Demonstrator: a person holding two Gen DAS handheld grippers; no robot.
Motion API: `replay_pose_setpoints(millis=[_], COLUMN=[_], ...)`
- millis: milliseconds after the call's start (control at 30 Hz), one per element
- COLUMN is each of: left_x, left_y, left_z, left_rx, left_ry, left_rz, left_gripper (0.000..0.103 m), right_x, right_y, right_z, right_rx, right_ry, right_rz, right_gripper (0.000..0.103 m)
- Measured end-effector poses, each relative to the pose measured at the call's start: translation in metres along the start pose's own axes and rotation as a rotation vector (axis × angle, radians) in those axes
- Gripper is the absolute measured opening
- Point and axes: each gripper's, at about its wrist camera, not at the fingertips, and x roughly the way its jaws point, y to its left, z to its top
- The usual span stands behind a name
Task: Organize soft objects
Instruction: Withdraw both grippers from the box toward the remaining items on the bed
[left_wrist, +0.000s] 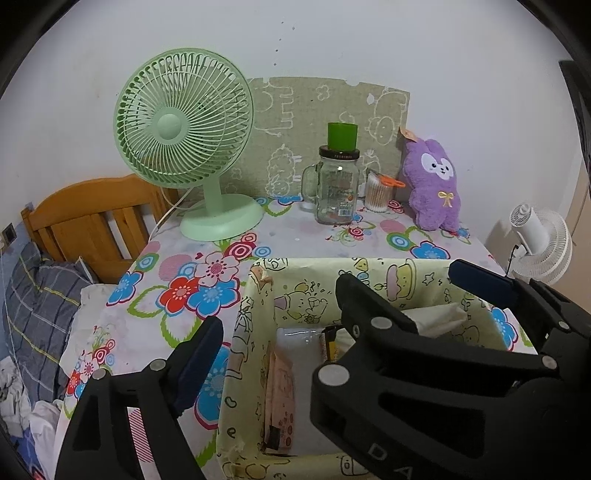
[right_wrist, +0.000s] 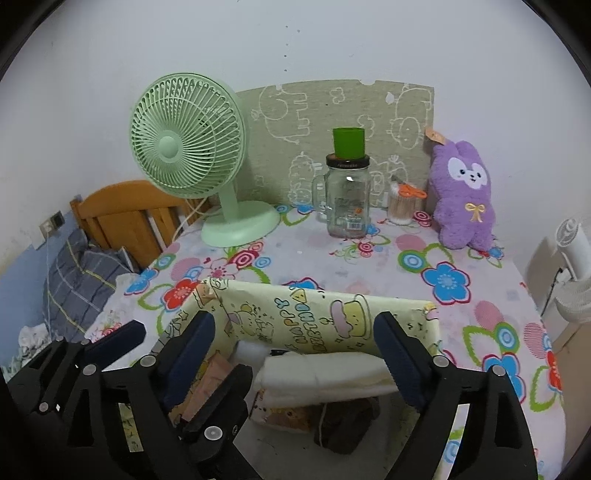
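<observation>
A box wrapped in yellow cartoon paper stands at the near edge of the flowered table. Inside lie a pink packet, a white crumpled tissue and a long white soft pack. My left gripper hangs open over the box's left half, holding nothing. My right gripper is open over the right half, with the white pack lying loose between its fingers. One of the right gripper's fingers shows in the left wrist view. A purple plush bunny sits upright at the back right.
At the back stand a green desk fan, a glass mug jar with a green cup on top, and a swab pot with orange scissors. A wooden headboard and bedding lie left; a white fan stands right.
</observation>
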Motion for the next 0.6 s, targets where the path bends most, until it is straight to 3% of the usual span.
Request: replay_pose_setpoints(millis=[600], left_x=[-0.029], left_y=[-0.007], left_z=[-0.003], left_rx=[0.007], left_ry=[-0.032], left_rz=[0.001], left_gripper=[0.097], right_x=[-0.037], right_y=[-0.002], right_z=[-0.002], right_rx=[0.008], right_ry=[-0.033], right_rz=[-0.056], right_gripper=[0.097])
